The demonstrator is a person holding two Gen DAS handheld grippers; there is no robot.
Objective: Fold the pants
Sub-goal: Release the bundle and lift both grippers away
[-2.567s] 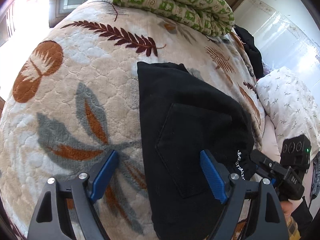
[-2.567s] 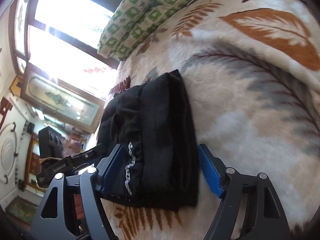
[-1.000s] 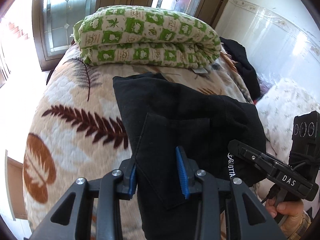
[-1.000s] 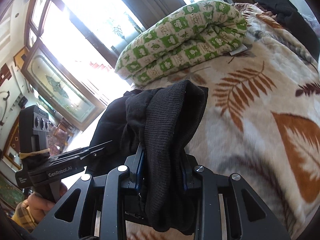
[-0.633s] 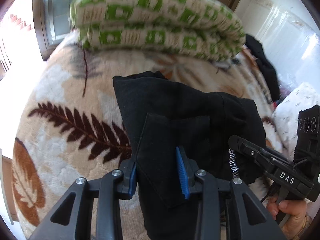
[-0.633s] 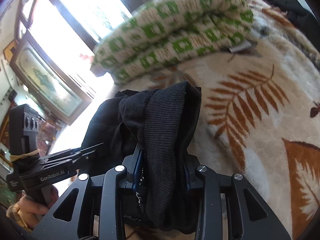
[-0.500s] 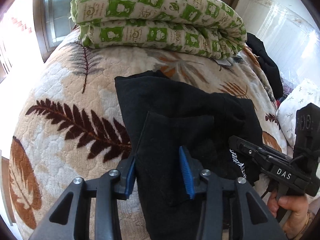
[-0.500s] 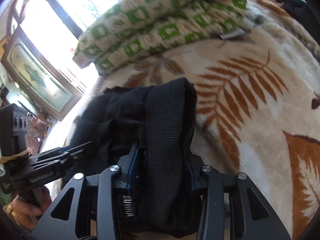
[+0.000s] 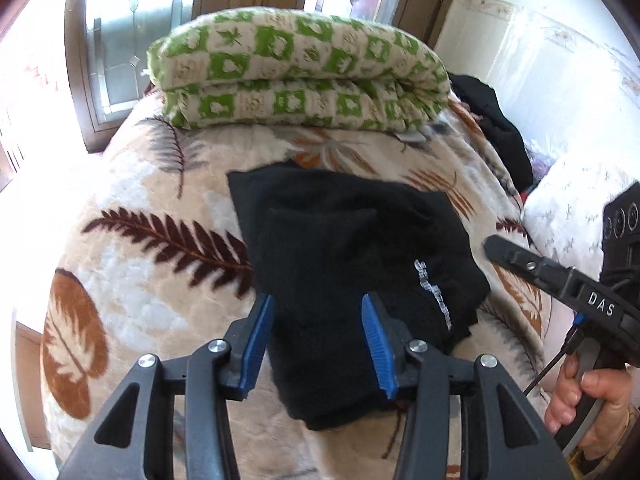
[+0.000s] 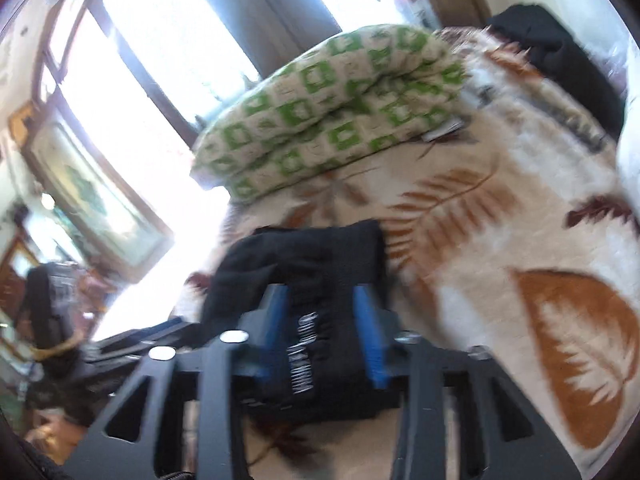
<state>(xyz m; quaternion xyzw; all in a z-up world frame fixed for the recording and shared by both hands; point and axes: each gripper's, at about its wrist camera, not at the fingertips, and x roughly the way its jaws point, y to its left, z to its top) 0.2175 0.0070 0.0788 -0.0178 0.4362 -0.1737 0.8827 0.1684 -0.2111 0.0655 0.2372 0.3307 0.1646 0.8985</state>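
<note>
The black pants (image 9: 344,256) lie folded into a compact bundle on the leaf-patterned blanket (image 9: 152,272). My left gripper (image 9: 318,334) is open, its blue pads on either side of the bundle's near edge, the cloth lying loose between them. My right gripper (image 10: 322,330) is open too, its pads astride the waistband end with white lettering (image 10: 306,356); the view is blurred. The right gripper also shows in the left wrist view (image 9: 560,280), just off the bundle's right side. The pants show in the right wrist view (image 10: 304,264).
A folded green-and-white checked quilt (image 9: 296,76) lies at the far end of the bed by the windows. A dark garment (image 9: 500,128) sits at the far right, and a white floral pillow (image 9: 576,208) is on the right.
Both grippers, shut on the pants half a second ago, have opened and let the bundle down on the blanket. The right gripper has drawn away from the bundle's right edge.
</note>
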